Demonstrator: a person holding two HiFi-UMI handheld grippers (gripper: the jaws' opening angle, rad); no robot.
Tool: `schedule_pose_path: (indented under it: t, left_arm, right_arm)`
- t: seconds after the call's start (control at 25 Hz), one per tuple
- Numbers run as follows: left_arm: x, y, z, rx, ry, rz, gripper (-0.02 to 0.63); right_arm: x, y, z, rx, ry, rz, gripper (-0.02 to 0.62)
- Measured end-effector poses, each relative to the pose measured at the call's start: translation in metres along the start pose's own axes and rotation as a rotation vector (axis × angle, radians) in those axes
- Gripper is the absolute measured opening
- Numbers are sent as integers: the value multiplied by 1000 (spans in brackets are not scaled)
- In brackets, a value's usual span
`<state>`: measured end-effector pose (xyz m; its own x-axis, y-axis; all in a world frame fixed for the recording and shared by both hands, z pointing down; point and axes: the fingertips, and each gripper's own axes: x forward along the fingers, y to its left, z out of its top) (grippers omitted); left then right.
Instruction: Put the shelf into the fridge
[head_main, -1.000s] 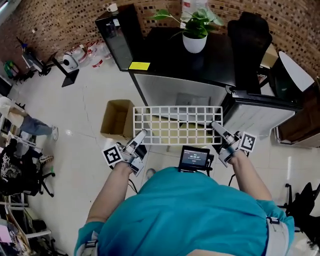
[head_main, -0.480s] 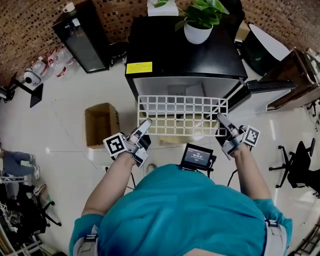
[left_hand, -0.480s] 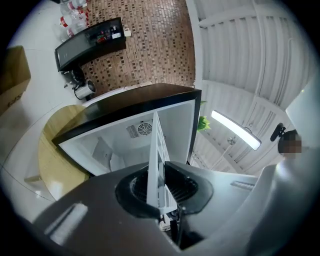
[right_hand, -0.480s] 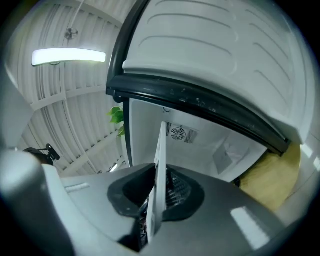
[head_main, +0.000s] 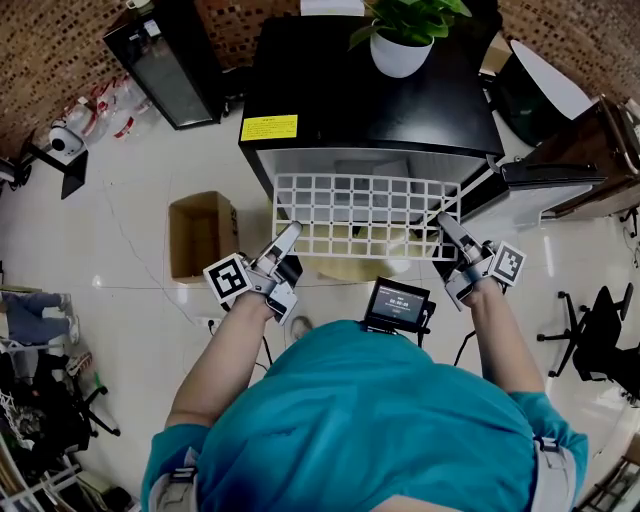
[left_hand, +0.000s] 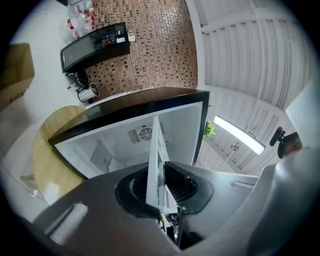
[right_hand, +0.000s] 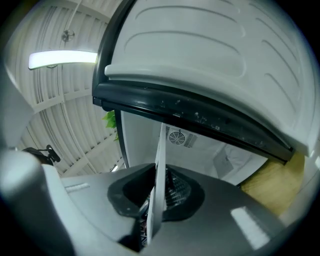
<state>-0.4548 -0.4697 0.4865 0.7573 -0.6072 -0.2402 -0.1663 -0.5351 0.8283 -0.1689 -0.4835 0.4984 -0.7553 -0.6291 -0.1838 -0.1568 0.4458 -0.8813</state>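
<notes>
A white wire-grid shelf (head_main: 365, 214) is held level in front of the open black fridge (head_main: 375, 100), its far edge at the fridge's mouth. My left gripper (head_main: 286, 240) is shut on the shelf's near-left corner, and my right gripper (head_main: 447, 232) is shut on the near-right corner. The left gripper view shows the shelf (left_hand: 156, 160) edge-on between the jaws, with the white fridge interior (left_hand: 130, 145) and its fan vent beyond. In the right gripper view the shelf (right_hand: 159, 185) also stands edge-on in the jaws, under the open fridge door (right_hand: 210, 65).
The fridge door (head_main: 535, 190) stands open to the right. A potted plant (head_main: 400, 40) sits on the fridge top. On the floor to the left is an open cardboard box (head_main: 200, 235). A black cabinet (head_main: 165, 60) stands at the back left, a chair (head_main: 610, 340) at right.
The shelf has moved forward to the fridge opening, with both grippers still holding it. The view has shifted closer to the fridge.
</notes>
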Motion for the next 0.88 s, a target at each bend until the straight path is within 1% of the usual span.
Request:
schedule_pose_path:
  t: [0.24,0.36,0.6,0.88]
  left_arm:
    - [-5,12,6,-17,-42,44,37]
    - [-4,11,7,-27,-55,42,37]
    - [-1,15,5,-45,-69,39,37]
    - [-1,15,3,-44,-63,43,35]
  right_arm:
    - [4,-16,-3,9,9,-43,34]
    - [5,-21,-3,23,13,-58,34]
    - [3,-26,-2,38,2,-48,34]
    - [-5,-45,-9,108,-2,-100,34]
